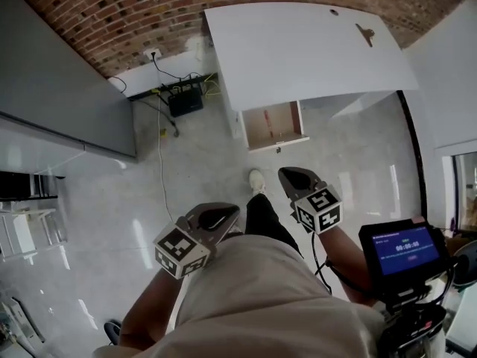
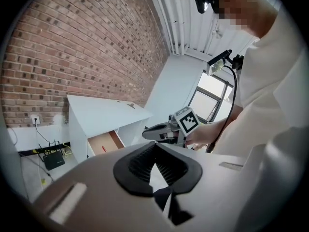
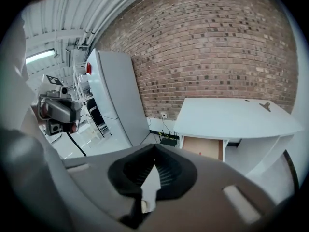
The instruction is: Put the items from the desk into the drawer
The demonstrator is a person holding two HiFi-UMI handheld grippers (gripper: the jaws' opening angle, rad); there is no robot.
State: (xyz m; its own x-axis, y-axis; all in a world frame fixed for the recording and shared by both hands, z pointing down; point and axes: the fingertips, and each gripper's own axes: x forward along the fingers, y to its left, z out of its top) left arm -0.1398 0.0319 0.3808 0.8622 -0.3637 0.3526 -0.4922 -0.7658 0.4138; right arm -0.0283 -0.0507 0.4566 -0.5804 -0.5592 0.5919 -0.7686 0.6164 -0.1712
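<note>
Left gripper (image 1: 227, 213): held low at my left side, pointing forward and slightly right. Its own view shows the pads meeting at the tips with nothing between them, so I record it as closed and empty.

Drawer (image 1: 261, 129): pulled out from under the white desk (image 1: 298, 51), straight ahead of me and between the two grippers' lines of aim. A thin red object (image 2: 103, 149) already lies inside; I cannot identify it further.

Right gripper (image 1: 292, 176): held a little further forward than the left, aimed at the drawer front. Its jaws are likewise pressed together on nothing.

Small brown item (image 1: 365, 33): the only thing I can see left on the desk top. It sits near the far right corner — well beyond the drawer and off to the right of both tools. It is too small to read its shape with confidence; its longer arm appears to run diagonally across the corner.

Assessment: both grippers are well apart from the desk, so a step forward is needed before any pick. The item lies ahead and right of the right gripper, which is the nearer tool; I judge that hand should take it, with the jaws parted first and turned across the item's longer arm.
</note>
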